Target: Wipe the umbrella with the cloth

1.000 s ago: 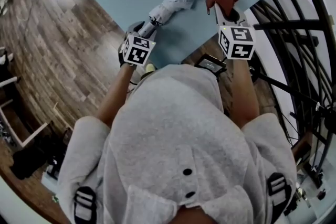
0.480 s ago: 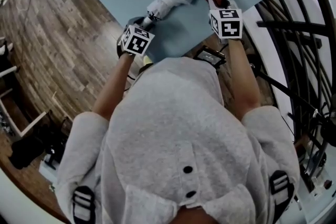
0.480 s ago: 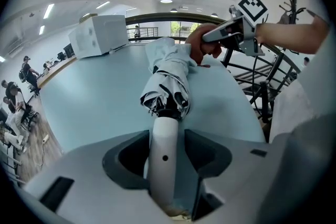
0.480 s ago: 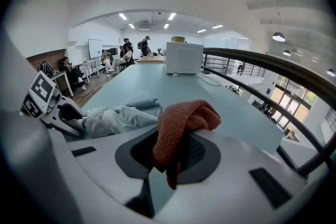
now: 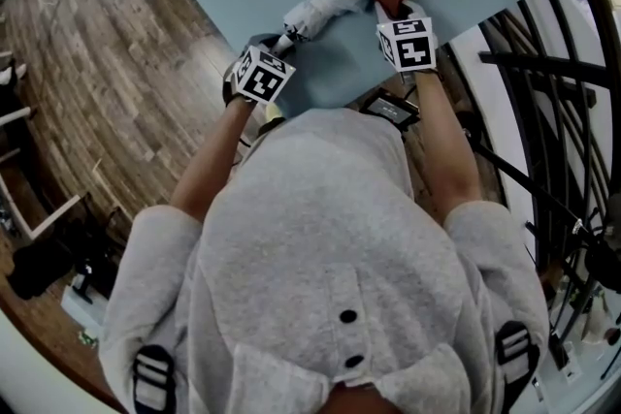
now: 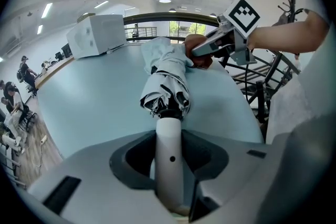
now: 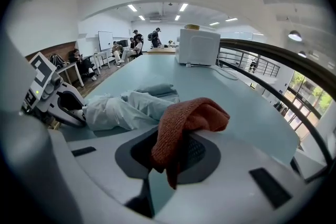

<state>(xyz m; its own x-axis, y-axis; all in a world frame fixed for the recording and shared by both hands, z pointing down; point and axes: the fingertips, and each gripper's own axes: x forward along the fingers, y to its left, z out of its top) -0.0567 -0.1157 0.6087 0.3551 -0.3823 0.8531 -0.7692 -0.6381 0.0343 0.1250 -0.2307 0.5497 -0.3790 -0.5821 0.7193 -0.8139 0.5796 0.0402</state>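
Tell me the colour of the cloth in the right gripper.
The cloth is rust red, with a knitted-looking weave; the right gripper view shows it best.

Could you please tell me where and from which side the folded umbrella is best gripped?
Grip the white handle, coming from its free end along the length of the umbrella. It is a straight, round stub clear of the canopy, which is loose, bunched fabric.

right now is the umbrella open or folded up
Folded: the umbrella lies on the table with its pale canopy collapsed and bunched around the shaft.
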